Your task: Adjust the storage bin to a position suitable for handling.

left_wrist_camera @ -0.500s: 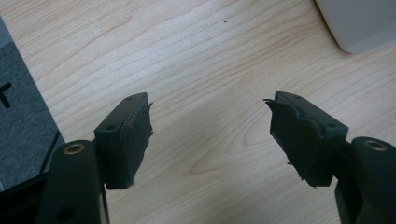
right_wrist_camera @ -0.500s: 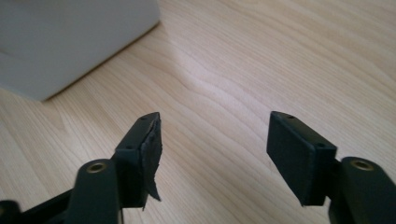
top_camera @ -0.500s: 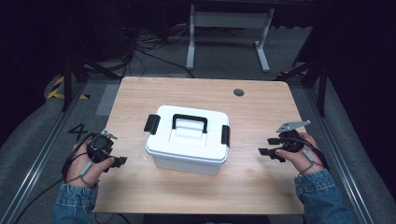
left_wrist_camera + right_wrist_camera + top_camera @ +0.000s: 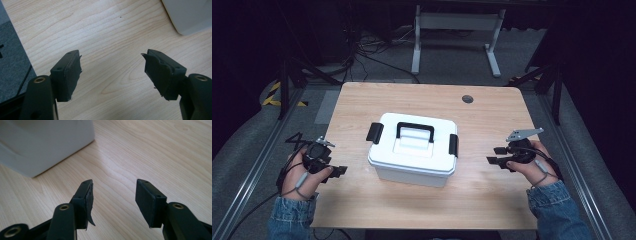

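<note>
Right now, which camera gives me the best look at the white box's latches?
The high view: the whole white box with its black side latches and handle. The left and right gripper views catch just a blank white corner, no latches.

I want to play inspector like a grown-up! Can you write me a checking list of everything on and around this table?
Surface: light wooden table, with a small round dark hole near the far edge.
Job's things: white plastic storage box with a black carry handle and black side latches, lid on, mid-table.
Clutter: nothing seen.
Grippers: left gripper open, holding nothing, left of the box; right gripper open, holding nothing, right of the box.
Cables: one trails from each gripper; a tangle of dark cables lies on the floor beyond the table.
Surroundings: grey floor, white metal stand behind, dark room.
</note>
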The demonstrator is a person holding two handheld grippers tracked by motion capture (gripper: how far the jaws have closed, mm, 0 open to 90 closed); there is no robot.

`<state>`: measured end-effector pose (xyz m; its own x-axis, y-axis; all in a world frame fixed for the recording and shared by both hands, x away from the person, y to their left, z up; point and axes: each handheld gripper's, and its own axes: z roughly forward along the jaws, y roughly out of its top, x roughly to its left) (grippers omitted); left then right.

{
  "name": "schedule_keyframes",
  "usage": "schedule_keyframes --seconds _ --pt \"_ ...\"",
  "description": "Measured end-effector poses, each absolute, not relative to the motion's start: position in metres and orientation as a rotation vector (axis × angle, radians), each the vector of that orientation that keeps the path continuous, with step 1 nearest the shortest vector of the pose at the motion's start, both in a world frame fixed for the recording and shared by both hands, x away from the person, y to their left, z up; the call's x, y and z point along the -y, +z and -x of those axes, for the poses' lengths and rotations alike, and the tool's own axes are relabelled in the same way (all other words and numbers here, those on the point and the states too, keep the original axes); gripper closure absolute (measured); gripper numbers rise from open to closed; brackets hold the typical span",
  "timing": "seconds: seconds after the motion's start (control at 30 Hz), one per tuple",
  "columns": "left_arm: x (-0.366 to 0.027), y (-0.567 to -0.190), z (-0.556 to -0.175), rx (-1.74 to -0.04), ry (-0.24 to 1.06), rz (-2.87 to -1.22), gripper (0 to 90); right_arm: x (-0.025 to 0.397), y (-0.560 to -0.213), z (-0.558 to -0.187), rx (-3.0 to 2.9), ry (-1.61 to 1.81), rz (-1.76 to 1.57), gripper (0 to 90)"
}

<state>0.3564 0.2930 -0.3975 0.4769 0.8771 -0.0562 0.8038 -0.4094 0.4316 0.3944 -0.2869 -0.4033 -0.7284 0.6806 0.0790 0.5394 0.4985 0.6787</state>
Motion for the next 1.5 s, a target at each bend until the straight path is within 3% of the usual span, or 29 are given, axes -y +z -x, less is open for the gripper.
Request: schedule_keyframes --seconds 0.5,1.5 --pt "-0.293 -0.391 -0.354 -1.369 0.260 -2.302 32.5 0.281 -0.394 -0.395 -2.521 1.108 -1.029 51.2" --pt "-0.293 -0.385 -0.351 -1.344 0.254 -2.289 31.1 0.221 -0.325 -0.398 -2.563 1.313 -0.783 53.3"
